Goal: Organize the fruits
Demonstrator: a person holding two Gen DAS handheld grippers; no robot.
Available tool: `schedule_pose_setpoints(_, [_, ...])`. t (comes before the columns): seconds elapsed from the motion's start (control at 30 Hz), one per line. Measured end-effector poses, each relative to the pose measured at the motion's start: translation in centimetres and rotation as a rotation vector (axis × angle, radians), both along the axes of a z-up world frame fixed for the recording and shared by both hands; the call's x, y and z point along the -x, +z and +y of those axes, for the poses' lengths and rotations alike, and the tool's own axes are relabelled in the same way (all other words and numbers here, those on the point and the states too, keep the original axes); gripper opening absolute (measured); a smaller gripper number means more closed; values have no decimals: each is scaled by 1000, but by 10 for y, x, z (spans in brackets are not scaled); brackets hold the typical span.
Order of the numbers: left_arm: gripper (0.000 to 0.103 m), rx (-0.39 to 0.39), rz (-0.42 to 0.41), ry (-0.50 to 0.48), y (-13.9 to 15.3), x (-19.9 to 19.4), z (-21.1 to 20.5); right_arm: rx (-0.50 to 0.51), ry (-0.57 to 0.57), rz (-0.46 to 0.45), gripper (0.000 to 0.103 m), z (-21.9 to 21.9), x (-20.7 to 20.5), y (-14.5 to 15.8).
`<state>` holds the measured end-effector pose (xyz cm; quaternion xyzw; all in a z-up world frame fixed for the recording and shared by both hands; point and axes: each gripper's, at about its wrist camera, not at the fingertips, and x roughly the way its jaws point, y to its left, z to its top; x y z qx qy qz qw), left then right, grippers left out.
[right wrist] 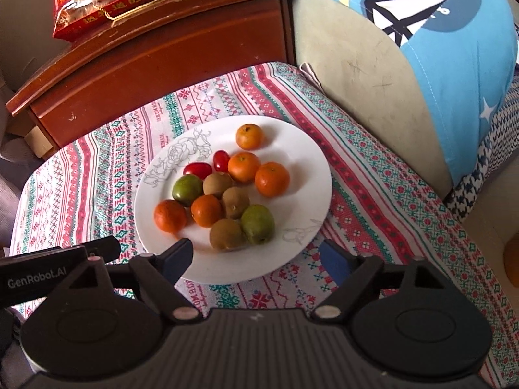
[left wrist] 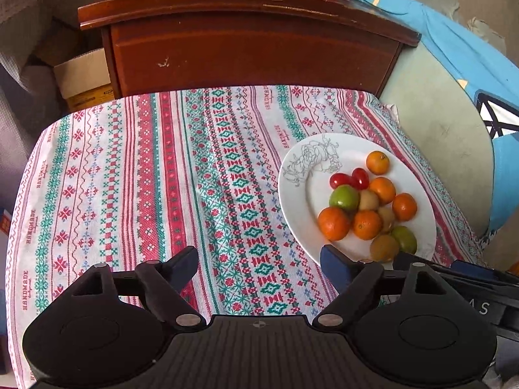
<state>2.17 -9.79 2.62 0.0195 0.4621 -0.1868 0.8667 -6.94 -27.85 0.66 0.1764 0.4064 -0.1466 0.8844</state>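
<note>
- Fruits piled on plate: oranges, kiwis, green ones, two red tomatoes.
- Plate sits on cloth, in front of cabinet.
- Left gripper wide, empty, over cloth left of plate.
- Right gripper wide, empty, at plate's near rim.

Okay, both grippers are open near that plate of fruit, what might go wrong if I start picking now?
1. The fruits sit packed together on the white plate: closing the right gripper on the near kiwi may nudge the green fruit touching it, and round fruit could roll off.
2. The plate lies near the cloth-covered table's right edge, so a push might slide it toward the drop.
3. The left gripper is close beside the right one; they could collide.
</note>
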Motion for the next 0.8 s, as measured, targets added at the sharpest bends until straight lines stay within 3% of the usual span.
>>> schedule_pose_setpoints(0.5, [85, -31, 7, 0, -5, -1, -2, 54, 2, 25, 91, 2, -4, 0])
schedule_pose_setpoints(0.8, [88, -102, -54, -3, -2, 3, -8, 108, 6, 45, 93, 4, -6, 1])
